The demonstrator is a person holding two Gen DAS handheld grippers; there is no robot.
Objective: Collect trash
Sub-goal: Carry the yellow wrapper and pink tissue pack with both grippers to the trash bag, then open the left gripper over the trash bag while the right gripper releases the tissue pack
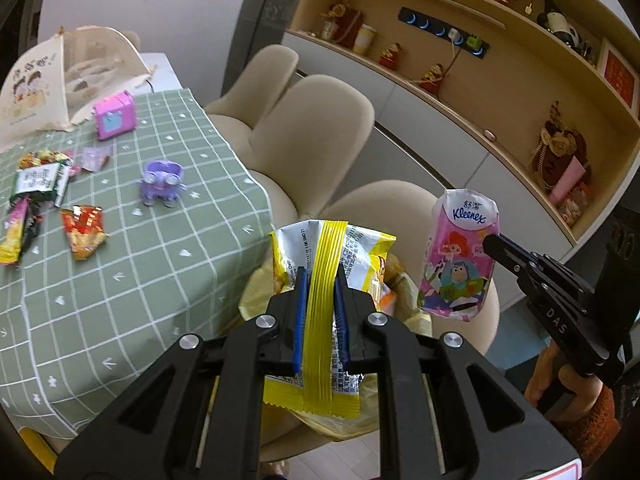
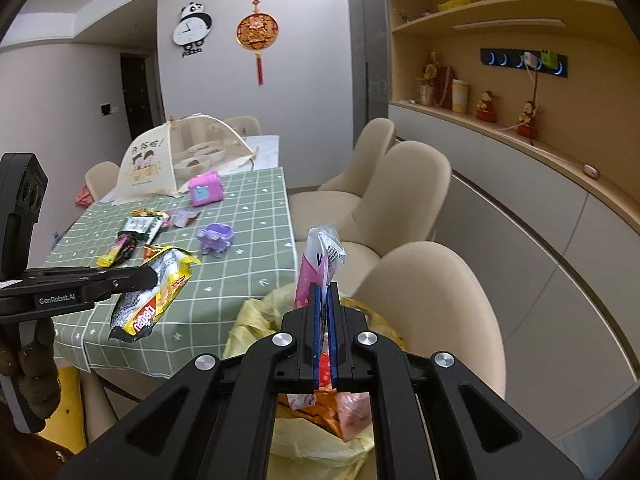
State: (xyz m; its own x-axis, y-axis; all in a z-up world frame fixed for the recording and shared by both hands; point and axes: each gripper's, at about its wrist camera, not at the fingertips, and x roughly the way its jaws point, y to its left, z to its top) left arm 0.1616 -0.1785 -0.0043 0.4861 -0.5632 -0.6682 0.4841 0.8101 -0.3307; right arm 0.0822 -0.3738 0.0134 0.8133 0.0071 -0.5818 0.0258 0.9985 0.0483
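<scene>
My left gripper [image 1: 320, 276] is shut on a yellow and silver snack wrapper [image 1: 328, 240], which hangs over a bin lined with a yellow bag [image 1: 256, 292]. My right gripper [image 2: 325, 292] is shut on a pink Kleenex tissue pack [image 2: 316, 256] above the same yellow bag [image 2: 248, 328]. In the right wrist view the left gripper [image 2: 154, 276] comes in from the left with the wrapper [image 2: 160, 300]. In the left wrist view the right gripper [image 1: 492, 240] holds the tissue pack [image 1: 460, 256] at the right. More wrappers lie on the table: a red-orange one [image 1: 82, 232], a green packet [image 1: 38, 182] and a yellow-pink one [image 1: 16, 236].
The table has a green checked cloth [image 1: 160, 280]. On it stand a purple toy [image 1: 162, 182], a pink toy box [image 1: 114, 116] and a mesh food cover [image 1: 60, 76]. Beige chairs [image 1: 312, 128] line the table's right side, with a shelf wall [image 1: 500, 80] behind.
</scene>
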